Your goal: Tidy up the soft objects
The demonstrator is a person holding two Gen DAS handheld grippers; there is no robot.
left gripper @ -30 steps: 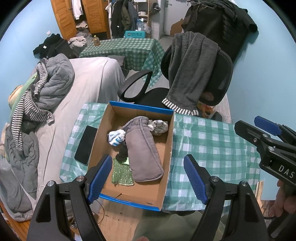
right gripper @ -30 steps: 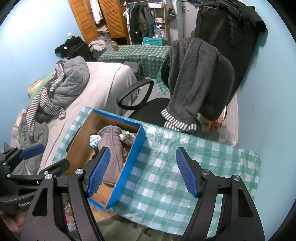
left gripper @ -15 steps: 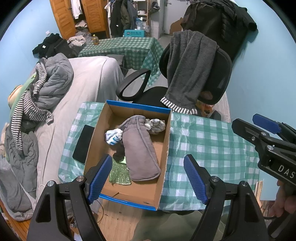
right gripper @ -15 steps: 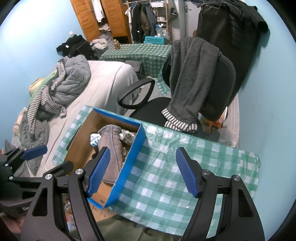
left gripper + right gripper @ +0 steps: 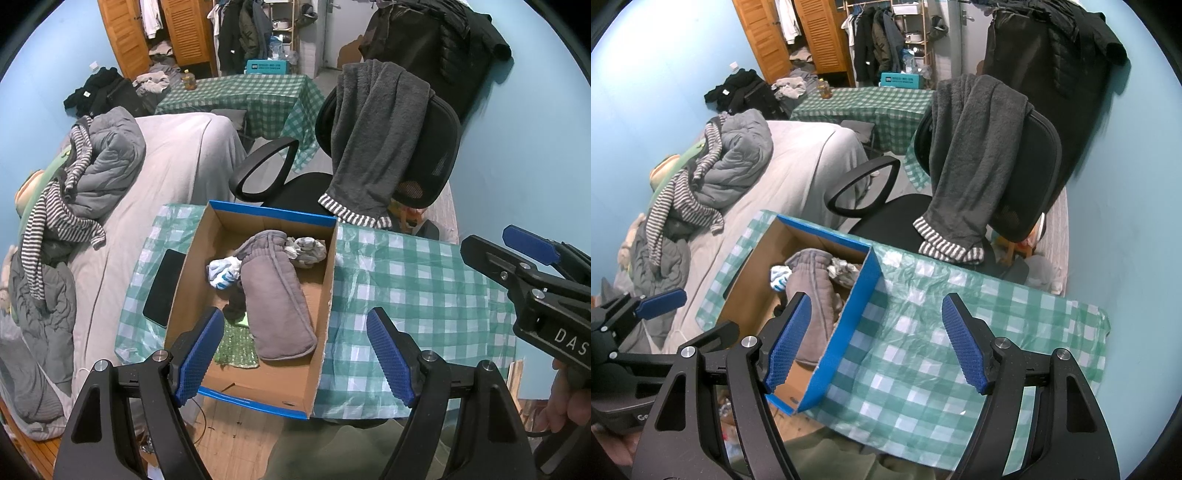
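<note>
Cardboard box point(image 5: 192, 273), blue-edged, open-topped, sat on green-checked tablecloth point(image 5: 413, 288). Inside: long grey padded pouch point(image 5: 277, 306) lying lengthwise, quilted seams; white-and-blue balled sock point(image 5: 223, 273) touching its left side; grey-white crumpled cloth point(image 5: 306, 249) at far end; dark item and green beaded piece point(image 5: 236, 345) near front, partly under pouch. Black flat phone point(image 5: 164, 288) beside box, left. Left gripper point(image 5: 295, 354) above box front, jaws wide apart, nothing held. Right gripper point(image 5: 875, 343) above tablecloth and box wall, jaws wide apart, nothing held.
</note>
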